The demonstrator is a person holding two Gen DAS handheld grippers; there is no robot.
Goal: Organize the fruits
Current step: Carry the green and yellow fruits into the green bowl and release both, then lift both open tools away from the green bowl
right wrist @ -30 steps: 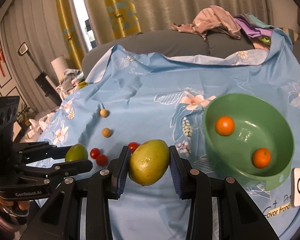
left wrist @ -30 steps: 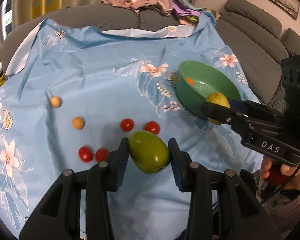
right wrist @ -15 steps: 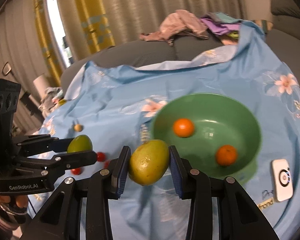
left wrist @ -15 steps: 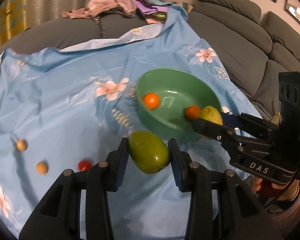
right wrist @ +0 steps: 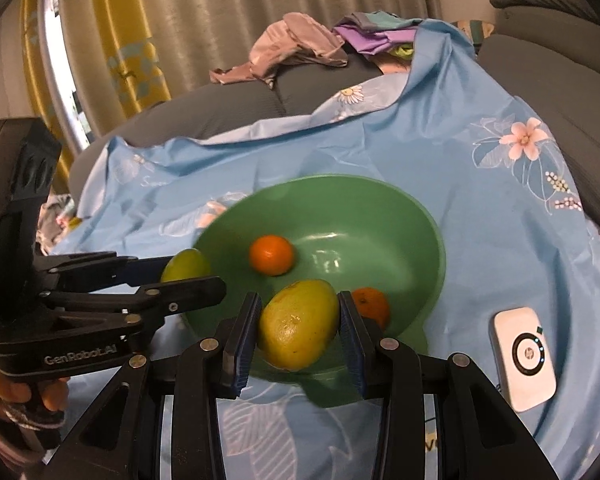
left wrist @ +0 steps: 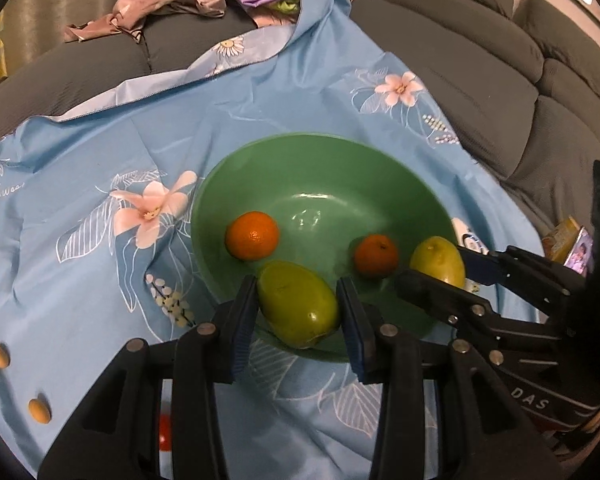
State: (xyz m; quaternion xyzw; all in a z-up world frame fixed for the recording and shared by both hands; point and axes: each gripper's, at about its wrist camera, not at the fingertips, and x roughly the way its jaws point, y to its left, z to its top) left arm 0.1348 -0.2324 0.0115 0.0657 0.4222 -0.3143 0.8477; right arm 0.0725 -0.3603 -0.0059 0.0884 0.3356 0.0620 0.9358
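A green bowl sits on a blue flowered cloth and holds two oranges. My left gripper is shut on a green mango over the bowl's near rim. My right gripper is shut on a yellow-green mango, also over the bowl's near rim. In the left wrist view the right gripper comes in from the right with its mango. In the right wrist view the left gripper comes in from the left with its mango.
Two small tan fruits and a red tomato lie on the cloth at the lower left. A white device lies right of the bowl. Grey sofa cushions and a clothes pile surround the cloth.
Both grippers have moved, each with its mango, from the loose fruits towards the bowl. They now hold the mangoes over its near rim.
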